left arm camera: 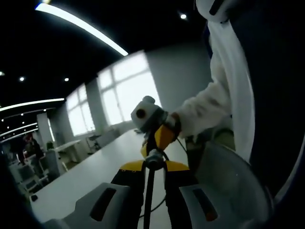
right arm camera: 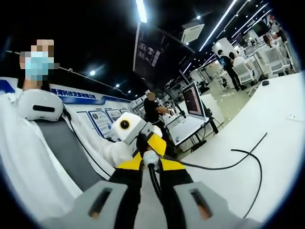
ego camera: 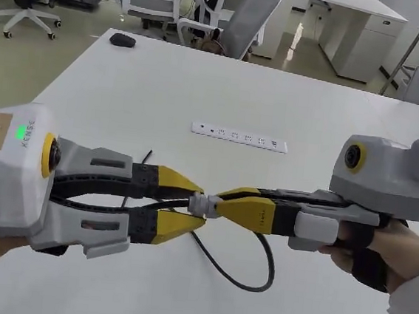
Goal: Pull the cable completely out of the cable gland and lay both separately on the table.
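The left gripper and the right gripper share pale grey shells, black jaw arms and yellow tips, and the person wears a white sleeve and a black hand strap.

Blk cable, wht gland, wht table, wht pwr strip.

Your left gripper reaches in from the left and your right gripper from the right, jaws tip to tip above the tabletop, with the cable gland between them. The cable loops on the tabletop beneath the right gripper. A power strip lies behind them.
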The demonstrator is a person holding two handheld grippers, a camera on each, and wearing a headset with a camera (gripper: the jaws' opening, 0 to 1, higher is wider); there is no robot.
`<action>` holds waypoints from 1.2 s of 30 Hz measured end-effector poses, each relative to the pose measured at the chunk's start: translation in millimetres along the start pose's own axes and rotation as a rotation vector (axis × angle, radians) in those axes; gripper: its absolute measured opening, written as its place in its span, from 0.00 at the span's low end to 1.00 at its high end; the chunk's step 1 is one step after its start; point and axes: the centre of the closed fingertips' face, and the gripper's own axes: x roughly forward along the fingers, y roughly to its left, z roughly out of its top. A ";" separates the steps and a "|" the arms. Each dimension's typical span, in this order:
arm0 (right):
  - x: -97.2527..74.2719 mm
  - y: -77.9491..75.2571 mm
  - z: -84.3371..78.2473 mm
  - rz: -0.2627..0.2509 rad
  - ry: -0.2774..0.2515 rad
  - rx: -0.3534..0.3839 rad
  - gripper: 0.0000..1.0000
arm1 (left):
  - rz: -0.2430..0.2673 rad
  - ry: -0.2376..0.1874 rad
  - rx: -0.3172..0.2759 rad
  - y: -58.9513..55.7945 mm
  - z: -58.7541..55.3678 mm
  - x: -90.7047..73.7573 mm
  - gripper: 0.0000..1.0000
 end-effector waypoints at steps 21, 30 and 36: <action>11.6 -8.6 -16.4 -0.030 0.138 -0.016 0.10 | -0.029 0.076 -0.193 0.6 -18.3 -7.7 0.15; 17.3 -8.6 -20.1 -0.030 0.133 -0.400 0.10 | -0.063 0.007 -0.512 -1.4 -22.2 -11.6 0.15; 19.4 -12.8 -21.3 -0.059 0.188 -0.623 0.11 | -0.070 0.034 -0.542 -0.4 -28.0 -11.8 0.15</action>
